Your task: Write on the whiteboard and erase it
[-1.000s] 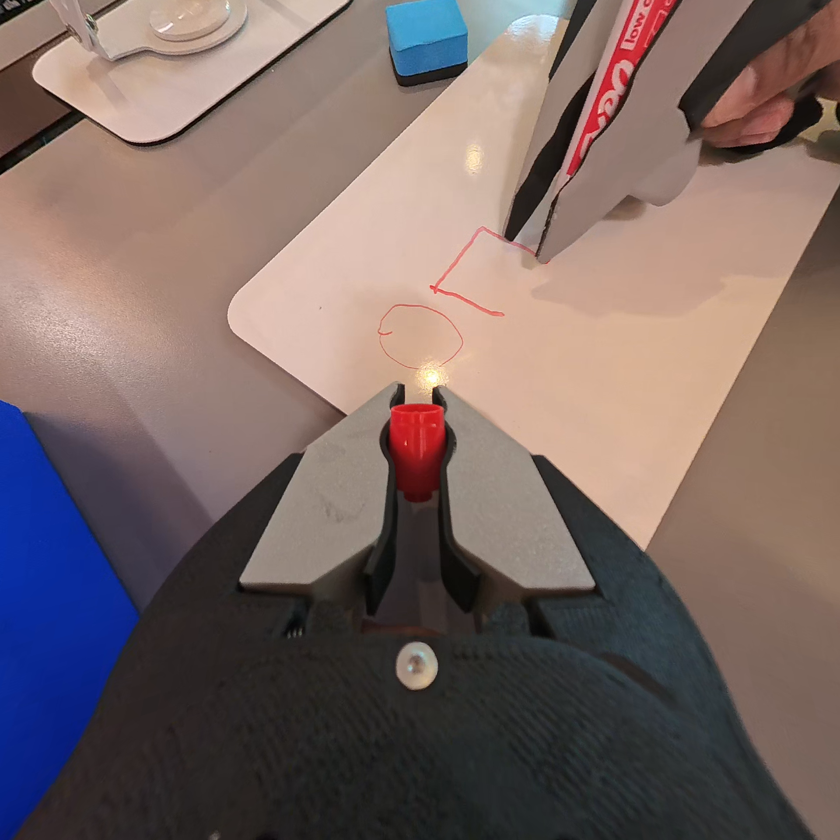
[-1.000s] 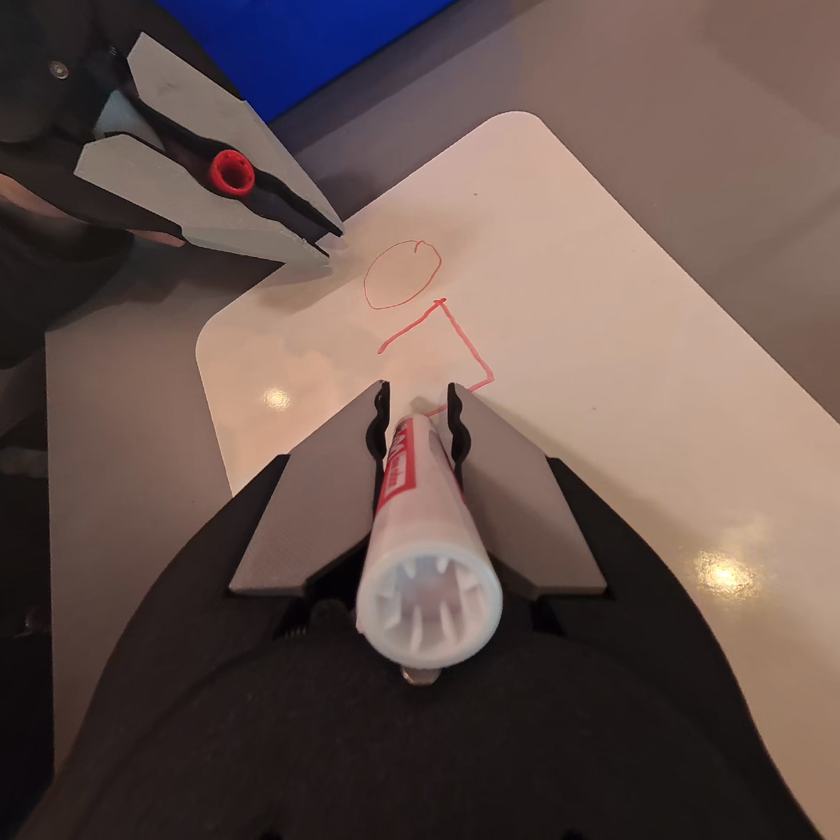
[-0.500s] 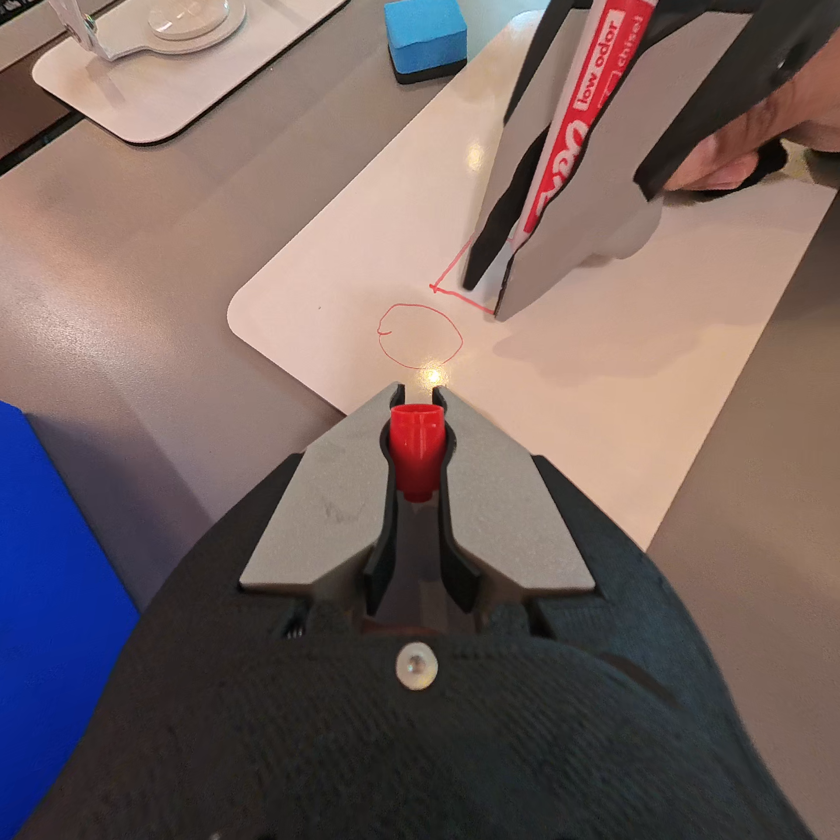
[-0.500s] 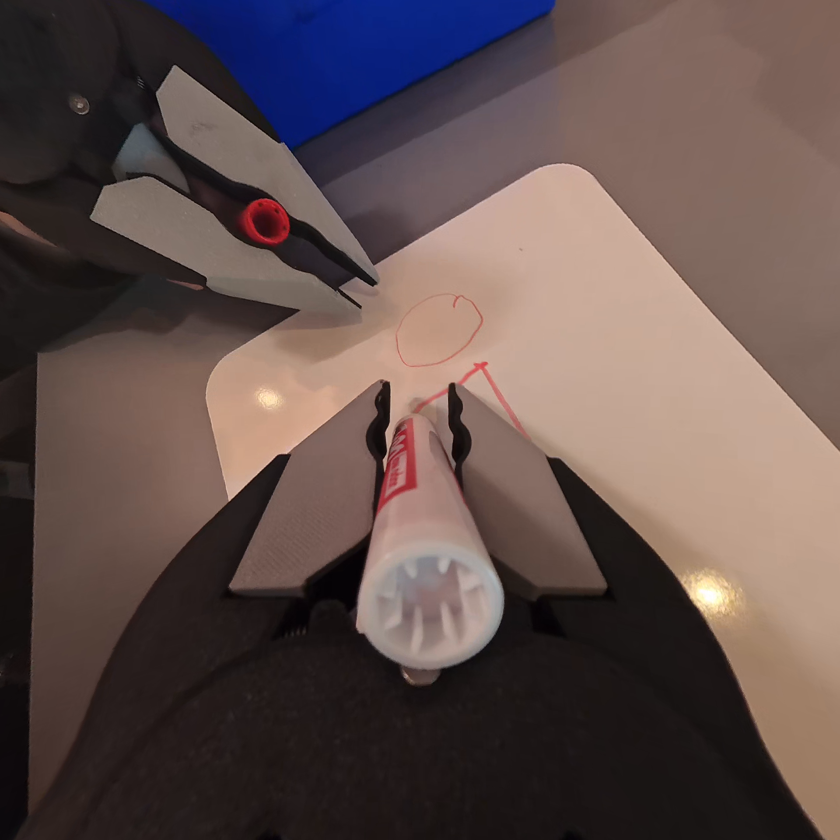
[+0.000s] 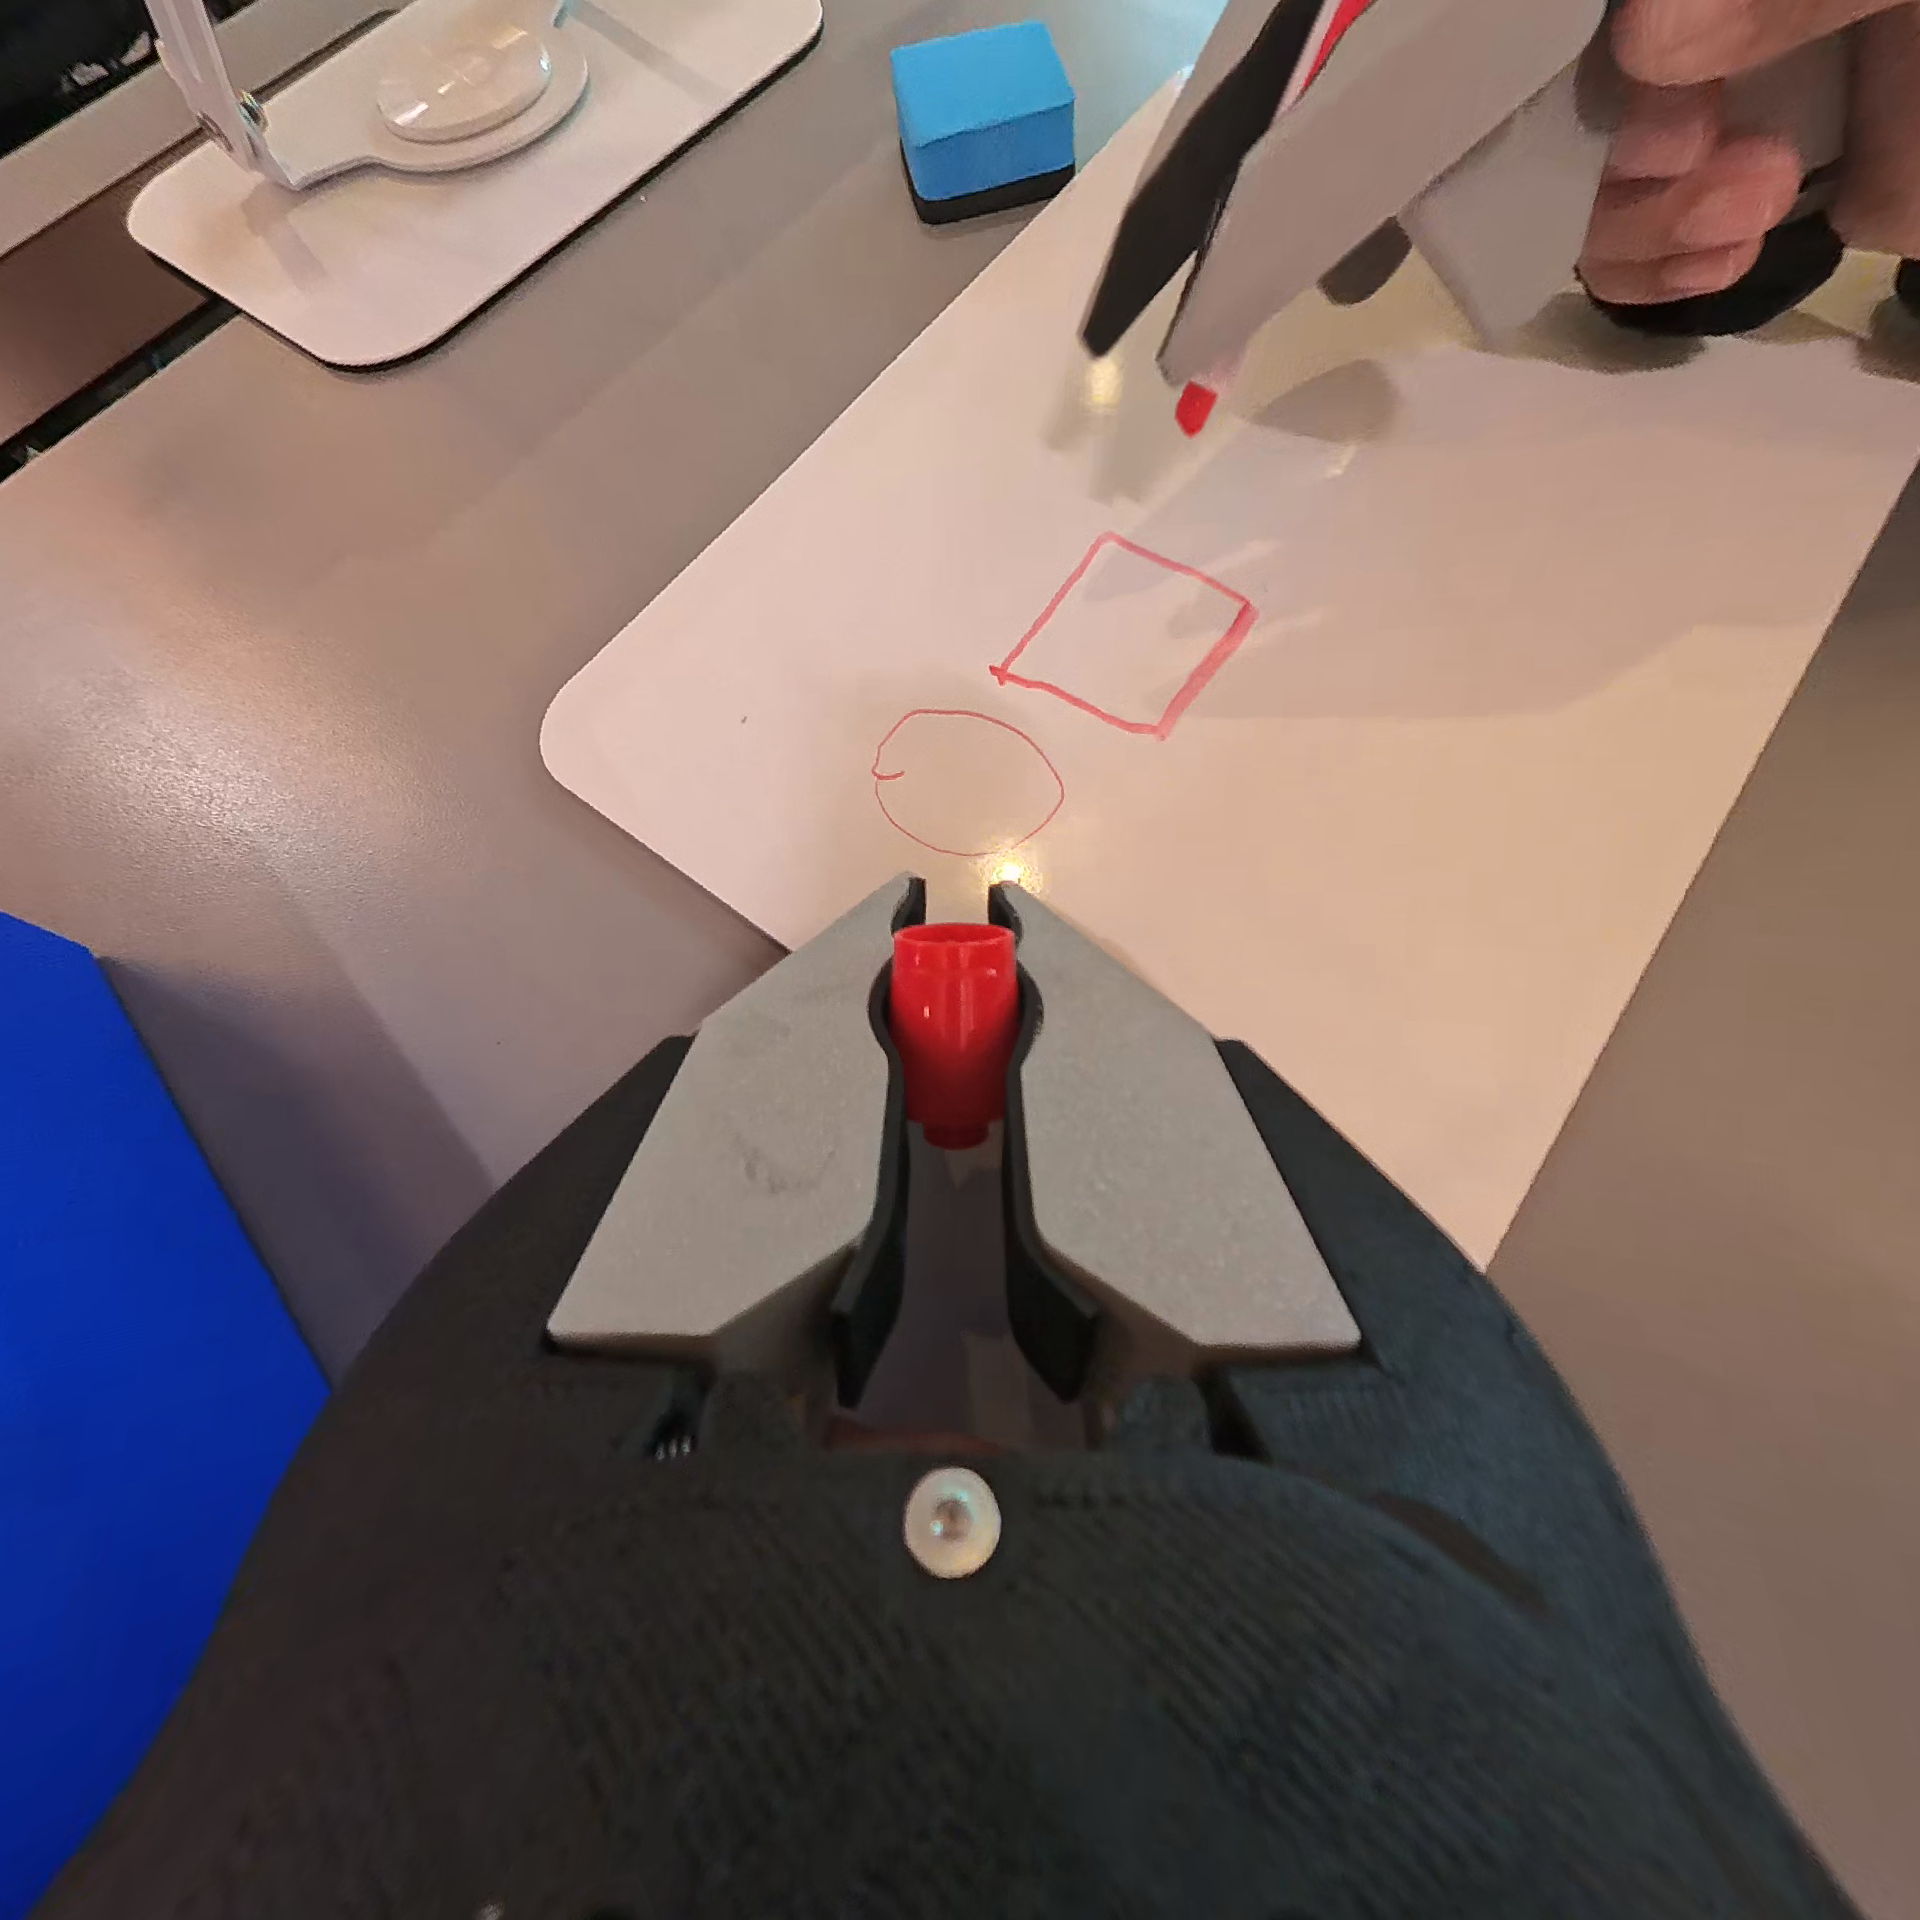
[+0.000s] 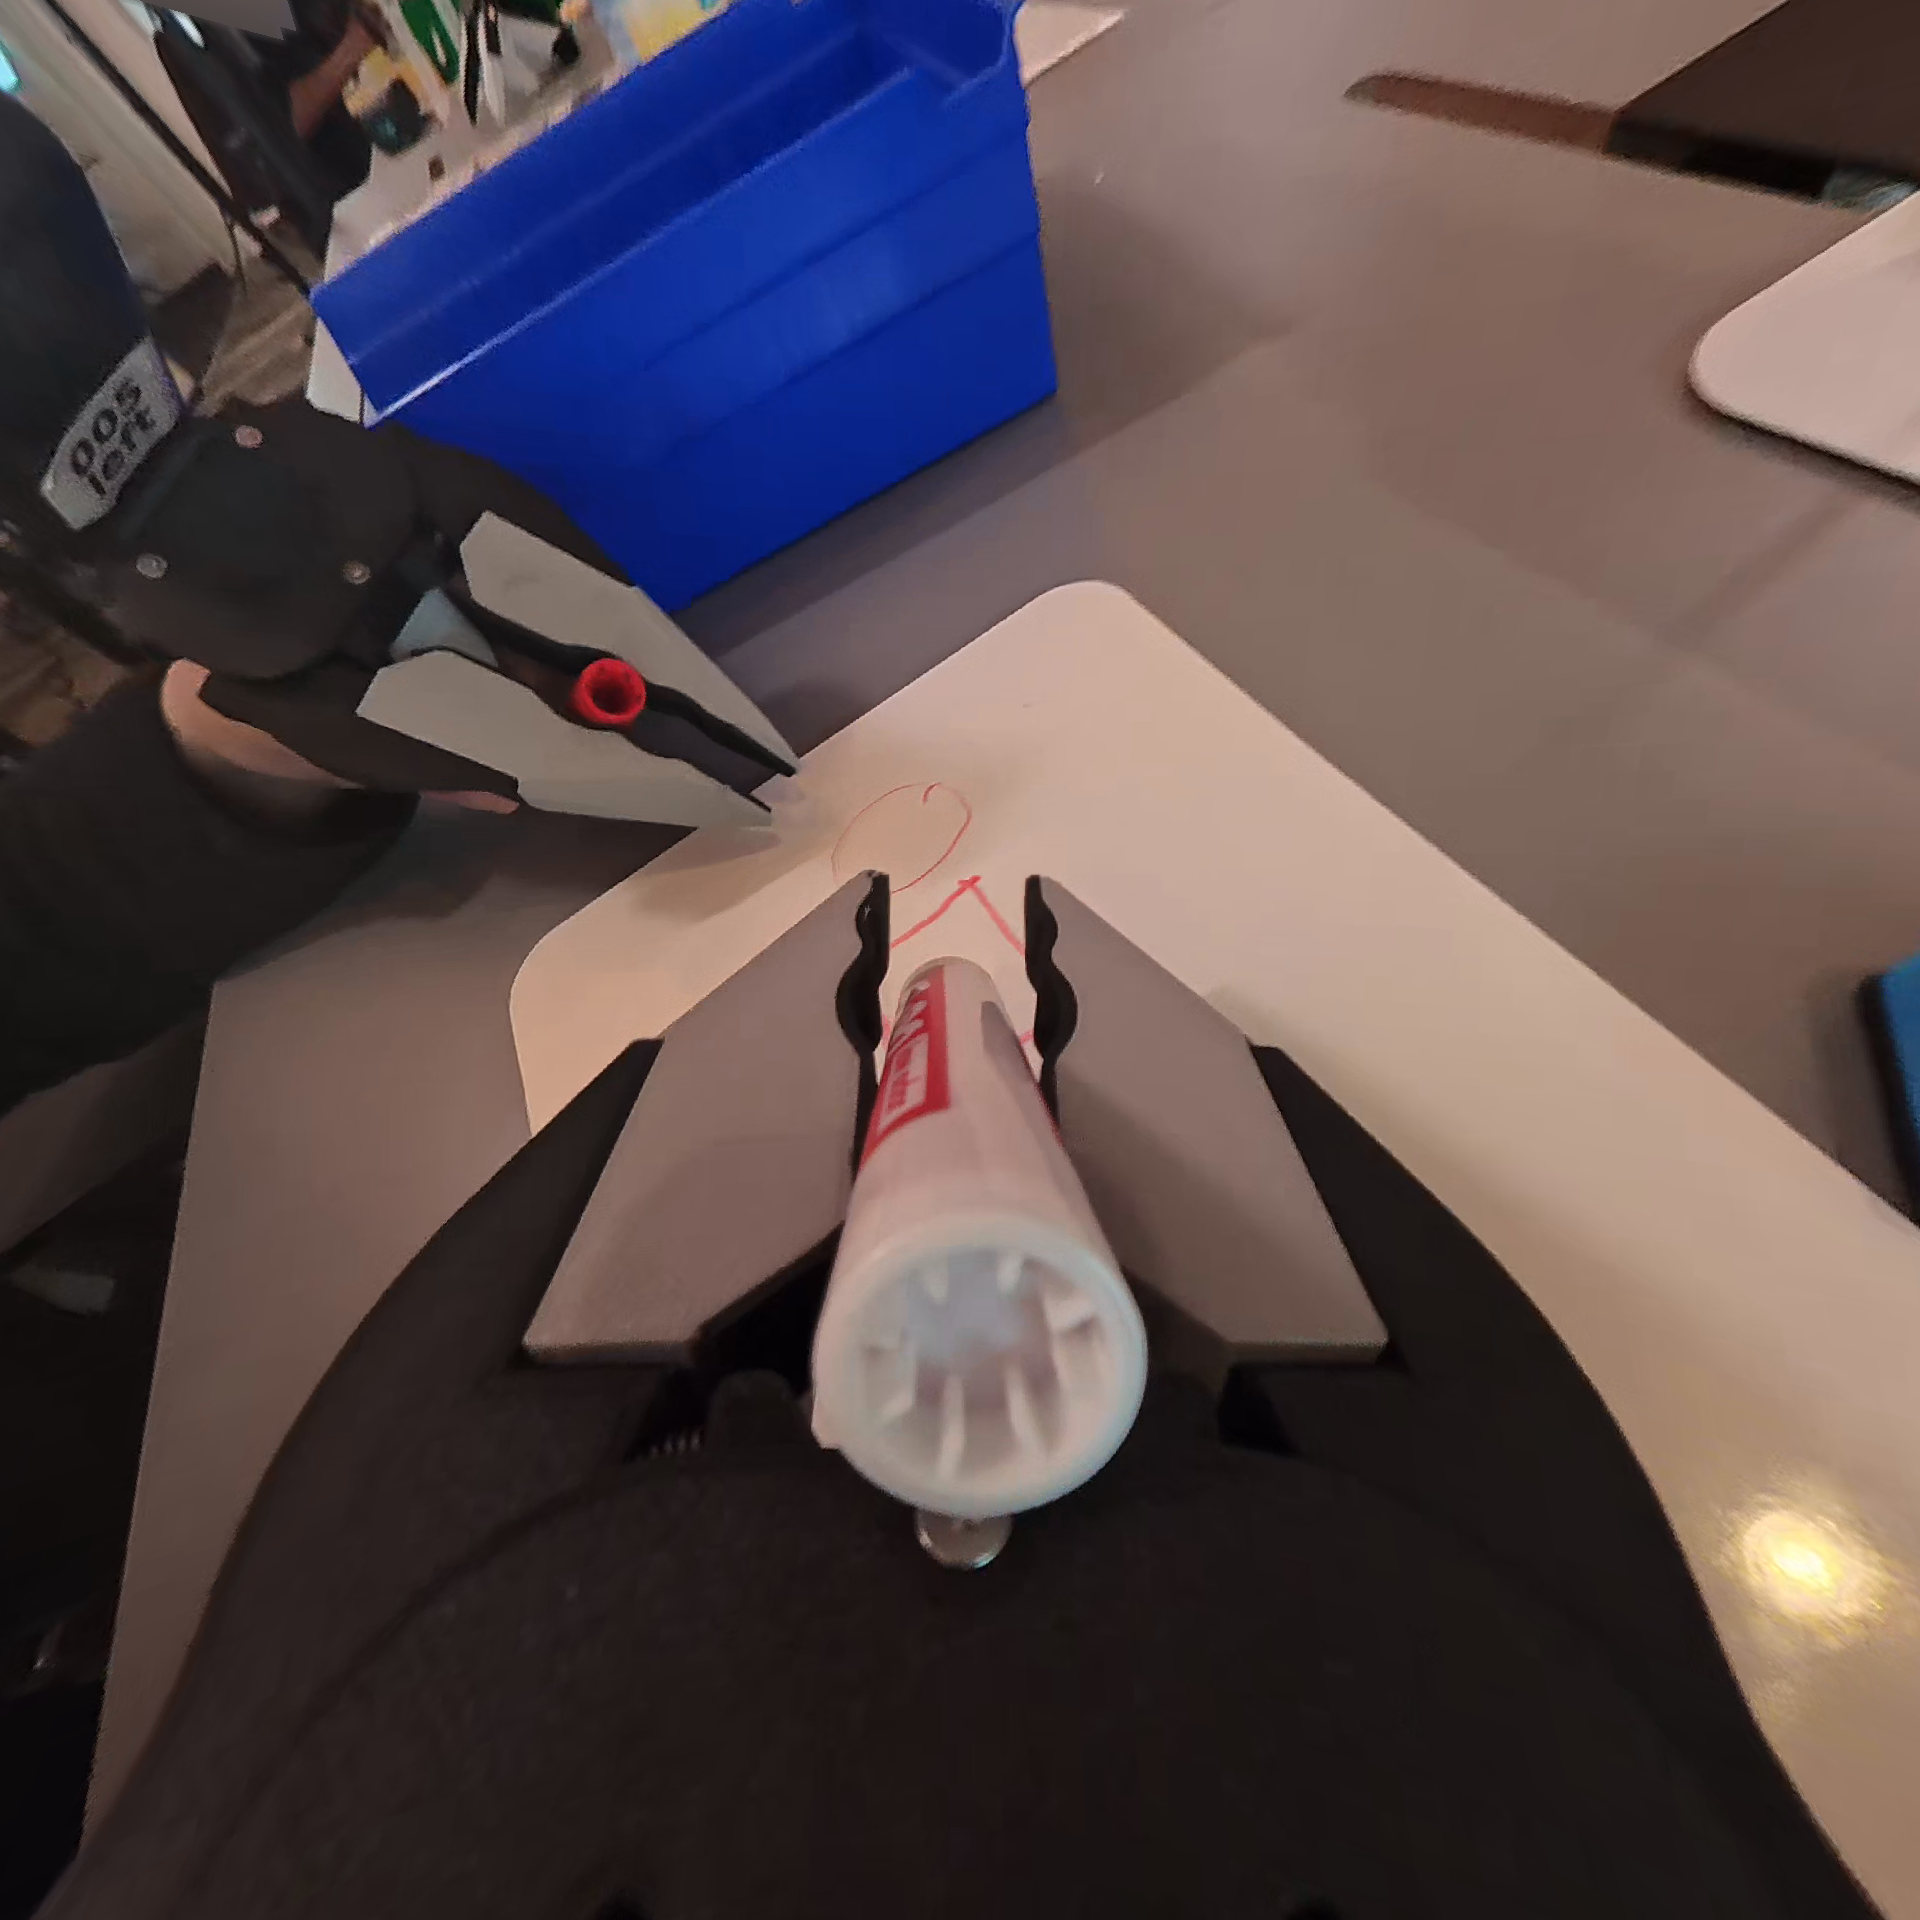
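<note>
A white whiteboard [image 5: 1403, 935] lies flat on the grey table, with a red circle [image 5: 968, 781] and a closed red square [image 5: 1127, 634] drawn near its corner. My left gripper [image 5: 956, 894] is shut on the red marker cap [image 5: 954, 1013] and rests at the board's near edge; it also shows in the right wrist view [image 6: 779, 795]. My right gripper [image 6: 954, 894] is shut on the white red-labelled marker [image 6: 966, 1195]. In the left wrist view the right gripper [image 5: 1143, 348] hovers above the board with the marker's red tip [image 5: 1195, 405] off the surface, beyond the square.
A blue eraser [image 5: 982, 120] sits beside the board's far edge. A white stand base [image 5: 416, 197] lies at the far left. A blue bin [image 6: 707, 312] stands behind the left gripper. A person's hand [image 5: 1704, 156] holds the right gripper. The left gripper's tips are roughly 10 cm from the right gripper's.
The right gripper closed the square's last side, then lifted the marker off the board and drew back toward the far end. The left gripper stayed still with the cap.
</note>
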The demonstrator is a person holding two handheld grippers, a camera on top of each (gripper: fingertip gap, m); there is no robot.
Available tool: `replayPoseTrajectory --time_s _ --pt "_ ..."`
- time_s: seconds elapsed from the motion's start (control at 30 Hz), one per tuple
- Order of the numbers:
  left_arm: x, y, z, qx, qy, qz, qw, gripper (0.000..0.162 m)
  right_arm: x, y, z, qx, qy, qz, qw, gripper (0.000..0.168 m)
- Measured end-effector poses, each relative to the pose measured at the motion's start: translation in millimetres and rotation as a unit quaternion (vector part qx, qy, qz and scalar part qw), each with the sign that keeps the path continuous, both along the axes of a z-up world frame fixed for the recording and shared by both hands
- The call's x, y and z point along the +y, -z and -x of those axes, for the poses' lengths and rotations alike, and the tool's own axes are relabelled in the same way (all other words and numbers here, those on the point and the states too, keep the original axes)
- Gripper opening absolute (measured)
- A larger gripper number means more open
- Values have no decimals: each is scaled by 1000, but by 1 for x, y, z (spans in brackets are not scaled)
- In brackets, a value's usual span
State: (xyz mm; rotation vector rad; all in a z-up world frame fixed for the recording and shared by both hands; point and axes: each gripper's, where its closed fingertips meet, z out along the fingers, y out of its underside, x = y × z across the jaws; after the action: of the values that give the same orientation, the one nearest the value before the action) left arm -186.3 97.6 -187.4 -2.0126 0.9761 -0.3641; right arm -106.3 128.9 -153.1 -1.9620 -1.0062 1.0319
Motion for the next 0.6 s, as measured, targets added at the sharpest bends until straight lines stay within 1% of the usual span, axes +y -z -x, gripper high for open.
replayPoseTrajectory --time_s 0.17,0.33,0.43,0.6 --pt "3 -6 1 -9 -6 -17 1000 10 11 -9 -11 19 37 -19 999 23" --pt "8 -13 3 -13 -19 -47 999 10 12 -2 -13 -1 35 -21 999 24" --pt "13 -21 6 -26 -31 -69 997 9 11 -4 -11 4 34 -28 999 23" --pt "13 -27 5 -62 -32 -62 996 9 9 -3 -12 -7 27 -40 999 24"
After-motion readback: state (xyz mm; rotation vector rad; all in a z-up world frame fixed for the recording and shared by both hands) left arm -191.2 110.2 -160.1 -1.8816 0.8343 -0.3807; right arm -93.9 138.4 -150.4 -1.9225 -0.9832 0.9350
